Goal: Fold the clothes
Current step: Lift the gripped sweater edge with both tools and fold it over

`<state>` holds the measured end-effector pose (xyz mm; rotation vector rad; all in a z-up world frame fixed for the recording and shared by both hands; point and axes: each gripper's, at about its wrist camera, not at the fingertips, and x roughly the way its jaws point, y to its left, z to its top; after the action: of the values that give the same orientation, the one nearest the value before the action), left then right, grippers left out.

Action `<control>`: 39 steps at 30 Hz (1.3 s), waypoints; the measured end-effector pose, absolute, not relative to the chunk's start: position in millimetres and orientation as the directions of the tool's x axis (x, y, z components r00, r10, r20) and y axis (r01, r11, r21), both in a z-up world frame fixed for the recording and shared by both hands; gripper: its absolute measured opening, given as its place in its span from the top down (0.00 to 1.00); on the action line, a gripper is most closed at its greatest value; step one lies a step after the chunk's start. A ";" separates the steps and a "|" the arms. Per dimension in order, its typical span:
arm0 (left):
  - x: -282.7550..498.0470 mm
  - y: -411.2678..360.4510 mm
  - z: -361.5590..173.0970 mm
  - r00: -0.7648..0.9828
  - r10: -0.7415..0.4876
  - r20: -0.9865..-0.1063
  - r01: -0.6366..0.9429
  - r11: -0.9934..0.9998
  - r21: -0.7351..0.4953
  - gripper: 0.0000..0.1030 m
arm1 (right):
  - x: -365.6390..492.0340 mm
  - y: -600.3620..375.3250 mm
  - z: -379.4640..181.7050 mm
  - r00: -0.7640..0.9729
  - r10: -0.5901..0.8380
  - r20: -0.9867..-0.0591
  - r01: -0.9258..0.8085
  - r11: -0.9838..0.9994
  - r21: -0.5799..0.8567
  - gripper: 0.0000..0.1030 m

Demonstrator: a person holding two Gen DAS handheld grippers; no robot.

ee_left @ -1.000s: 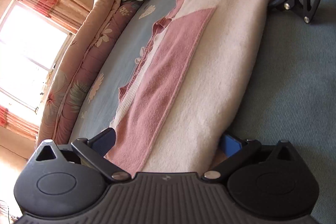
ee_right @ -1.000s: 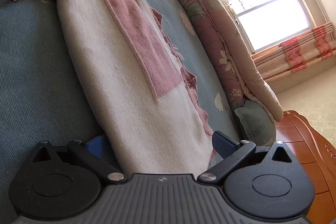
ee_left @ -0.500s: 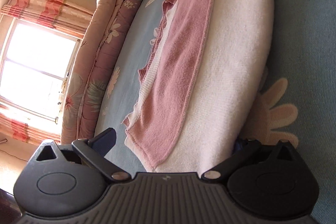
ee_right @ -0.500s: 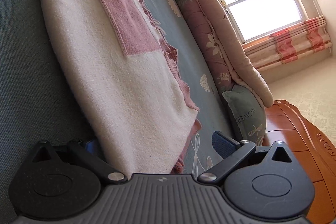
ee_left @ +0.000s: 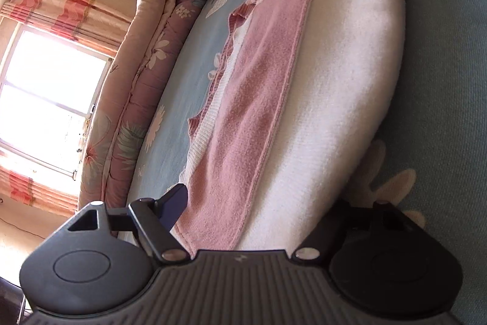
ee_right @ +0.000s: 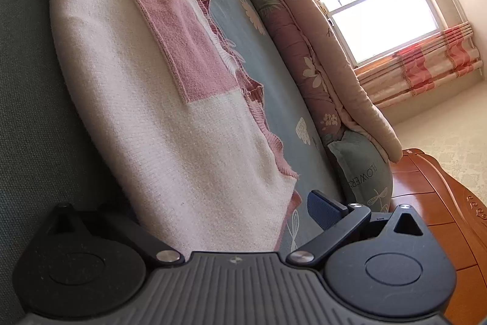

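Since the earlier frames both grippers have been brought closer to the two ends of the sweater (ee_left: 328, 99), and the left gripper (ee_left: 268, 212), spread wide a second ago, is now seen narrower with its jaws closing; the near end of the sweater lies between its fingers, but whether the pads already press on the knit cannot be told, as the right-hand finger is hidden under the cloth. The right gripper (ee_right: 225, 215) is kept wide, the opposite end of the sweater lying between its fingers with the blue pad (ee_right: 324, 210) clear of the fabric. The sweater, cream with a pink panel and pink frilled trim, is laid flat on the blue flowered bed (ee_left: 450, 81), already folded lengthwise into a long narrow strip with the pink part turned on top. So the lengthwise folds are judged done; the crosswise fold, end over end, appears not yet made, and the ends look about to be gripped for it. Readable writing is found only on the pillow (ee_right: 362, 172): "FLOWER", cut off partway in both views, with a dragonfly drawn beside it. No brand or label is seen on the sweater or the grippers.
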<state>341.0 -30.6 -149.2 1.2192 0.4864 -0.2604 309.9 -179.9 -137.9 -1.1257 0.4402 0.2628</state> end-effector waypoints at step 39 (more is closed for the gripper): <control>336.8 -33.4 -168.7 0.862 0.104 -0.496 0.455 0.274 0.847 0.83 | 294.2 -164.4 -176.2 0.912 -0.032 -0.410 -0.408 0.057 -0.911 0.70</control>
<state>336.8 -33.4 -168.7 1.2864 0.5136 -0.2506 294.2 -164.4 -176.2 -1.4959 0.3623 0.2941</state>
